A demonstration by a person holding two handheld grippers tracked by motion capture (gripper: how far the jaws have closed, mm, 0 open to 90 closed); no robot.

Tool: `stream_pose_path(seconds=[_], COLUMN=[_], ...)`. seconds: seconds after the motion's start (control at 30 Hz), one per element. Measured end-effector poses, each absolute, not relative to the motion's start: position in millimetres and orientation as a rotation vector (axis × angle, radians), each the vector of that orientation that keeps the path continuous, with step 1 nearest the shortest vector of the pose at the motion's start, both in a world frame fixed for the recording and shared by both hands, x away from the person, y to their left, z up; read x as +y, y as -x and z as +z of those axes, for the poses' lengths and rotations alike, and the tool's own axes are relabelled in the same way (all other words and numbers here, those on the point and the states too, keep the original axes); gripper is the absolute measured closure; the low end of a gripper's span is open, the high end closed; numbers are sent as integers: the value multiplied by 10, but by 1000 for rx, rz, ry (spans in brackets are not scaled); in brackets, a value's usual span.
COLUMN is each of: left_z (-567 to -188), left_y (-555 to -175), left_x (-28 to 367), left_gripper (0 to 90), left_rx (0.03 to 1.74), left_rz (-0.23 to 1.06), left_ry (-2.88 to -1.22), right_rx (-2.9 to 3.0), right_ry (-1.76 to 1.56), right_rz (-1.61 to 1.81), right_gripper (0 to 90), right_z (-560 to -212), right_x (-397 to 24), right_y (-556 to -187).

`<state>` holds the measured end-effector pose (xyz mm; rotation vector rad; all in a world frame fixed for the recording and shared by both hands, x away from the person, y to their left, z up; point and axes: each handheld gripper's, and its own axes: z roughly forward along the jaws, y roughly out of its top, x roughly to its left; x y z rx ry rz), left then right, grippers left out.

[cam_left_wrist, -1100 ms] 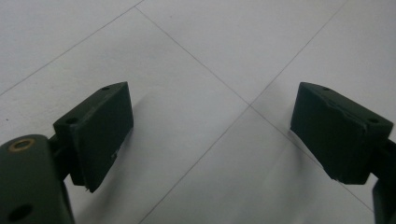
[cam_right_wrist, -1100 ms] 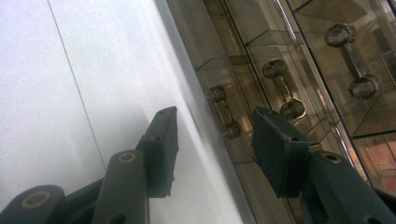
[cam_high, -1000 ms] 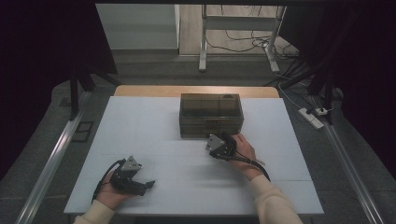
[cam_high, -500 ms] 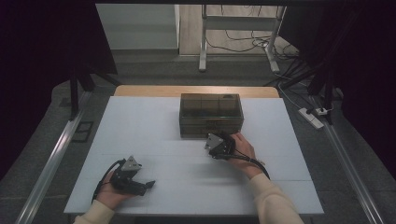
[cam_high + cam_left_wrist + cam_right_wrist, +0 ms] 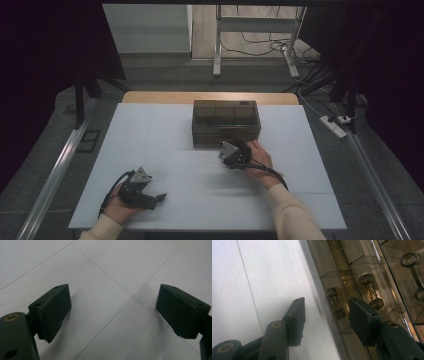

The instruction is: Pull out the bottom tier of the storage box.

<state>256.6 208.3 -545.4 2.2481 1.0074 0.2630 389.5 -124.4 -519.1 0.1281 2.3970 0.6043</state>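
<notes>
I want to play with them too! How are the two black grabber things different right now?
The right gripper is up against the smoky clear box; the left gripper rests far away near the table's front edge. The right one's jaws frame a drawer handle; the left one's frame bare table. Both are open and hand-held.

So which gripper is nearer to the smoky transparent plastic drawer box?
Right. The right gripper sits at the front face of the smoky transparent plastic drawer box, jaws open toward a drawer handle. The left gripper rests open near the table's front left, well away from it.
</notes>
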Motion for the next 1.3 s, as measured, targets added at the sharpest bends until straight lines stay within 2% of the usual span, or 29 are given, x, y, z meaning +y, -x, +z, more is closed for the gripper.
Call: stream_pose_path(seconds=[0.4,1.3], left_z=[-5451,-5447], left_y=[-2566,-2565], left_x=[2087,2093], left_gripper=[125,125], left_rx=[1011,1008], left_rz=[263,265], left_ry=[-2244,-2245], right_rx=[2420,2537], right_ry=[-133,-332], right_rz=[616,873], right_gripper=[479,525], right_z=[-5218,-5120], right_x=[-1205,-1392], right_y=[-3936,-4084])
